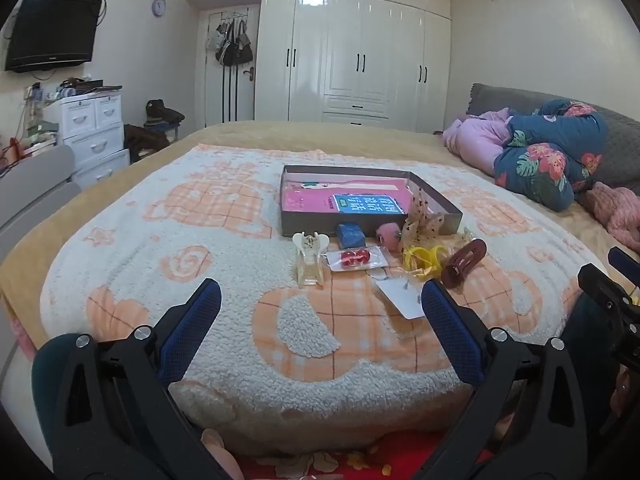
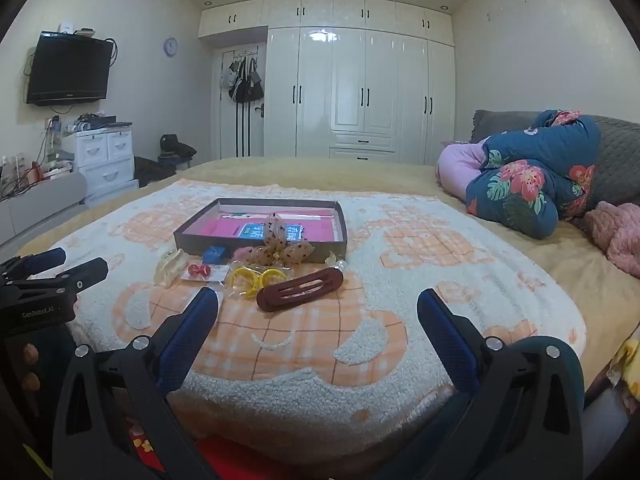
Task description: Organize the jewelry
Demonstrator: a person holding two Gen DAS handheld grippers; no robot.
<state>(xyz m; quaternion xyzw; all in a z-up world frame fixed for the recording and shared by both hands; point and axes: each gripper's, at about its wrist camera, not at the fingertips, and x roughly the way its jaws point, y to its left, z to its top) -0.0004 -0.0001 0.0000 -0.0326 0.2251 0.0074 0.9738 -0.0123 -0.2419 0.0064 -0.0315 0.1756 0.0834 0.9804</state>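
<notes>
A grey shallow box (image 1: 436, 200) (image 2: 256, 246) with a pink lining lies on the blanket. In front of it lie a cream claw clip (image 1: 309, 258) (image 2: 170, 266), a packet with red beads (image 1: 354, 259) (image 2: 200, 271), a small blue box (image 1: 350, 235) (image 2: 215, 254), a pink pompom (image 1: 387, 235), a dotted bow (image 1: 422, 222) (image 2: 280, 246), yellow rings (image 1: 422, 259) (image 2: 256, 278), a dark red hair clip (image 1: 464, 263) (image 2: 300, 289) and a white card (image 1: 400, 294). My left gripper (image 1: 320, 320) and right gripper (image 2: 318, 324) are open and empty, short of the items.
The items lie on a white and orange fleece blanket (image 1: 248, 320) (image 2: 400, 280) on a bed. Folded bedding (image 1: 548, 160) (image 2: 520, 176) sits at the right. A wardrobe (image 2: 360, 92) stands behind, drawers (image 1: 94, 128) and a TV (image 1: 52, 32) at the left.
</notes>
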